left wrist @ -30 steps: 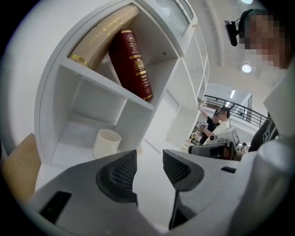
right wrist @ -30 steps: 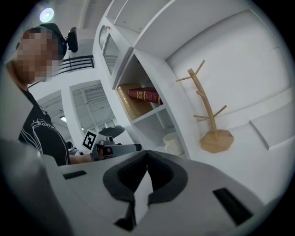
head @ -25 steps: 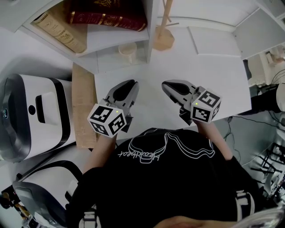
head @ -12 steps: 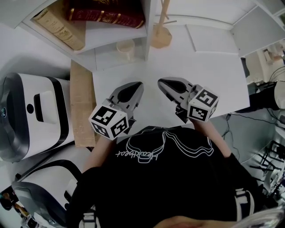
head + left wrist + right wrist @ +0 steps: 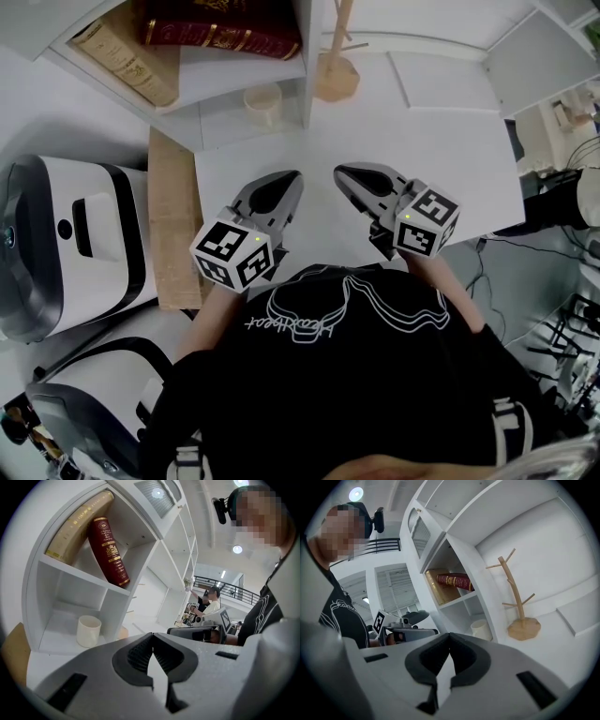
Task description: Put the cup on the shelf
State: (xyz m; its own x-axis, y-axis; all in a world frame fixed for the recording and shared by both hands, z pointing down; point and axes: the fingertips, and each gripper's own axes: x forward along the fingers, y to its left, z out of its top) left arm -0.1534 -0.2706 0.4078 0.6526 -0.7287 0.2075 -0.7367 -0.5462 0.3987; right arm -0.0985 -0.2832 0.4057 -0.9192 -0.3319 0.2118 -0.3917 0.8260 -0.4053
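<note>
Two hand-held grippers hover side by side over the near part of a white table [image 5: 422, 150], close to the person's black shirt with a white line print [image 5: 337, 375]. The left gripper [image 5: 292, 178] has its jaws pressed fully together with nothing between them; its own view shows the ribbed dark pads meeting along one line. The right gripper [image 5: 342, 173] is likewise closed and empty, with its pads touching at the tip. The two tips are near each other but apart, and both point away from the person, toward the far side of the table.

The small cream-coloured cup [image 5: 263, 99] stands upright in the lower compartment of the white wooden shelf unit [image 5: 307, 56] at the far left, well apart from both grippers. It sits toward the right of that compartment, close to the side wall. In the compartment above it, a dark red book with gold bands [image 5: 220, 36] leans against a tan book with gold lettering [image 5: 122, 61].

Just right of the shelf unit, a light wooden mug tree with a round base [image 5: 336, 80] stands on the table with bare pegs. A pale wooden board [image 5: 173, 225] lies along the table's left edge, and left of it sits a large white-and-black rounded machine [image 5: 75, 244].
</note>
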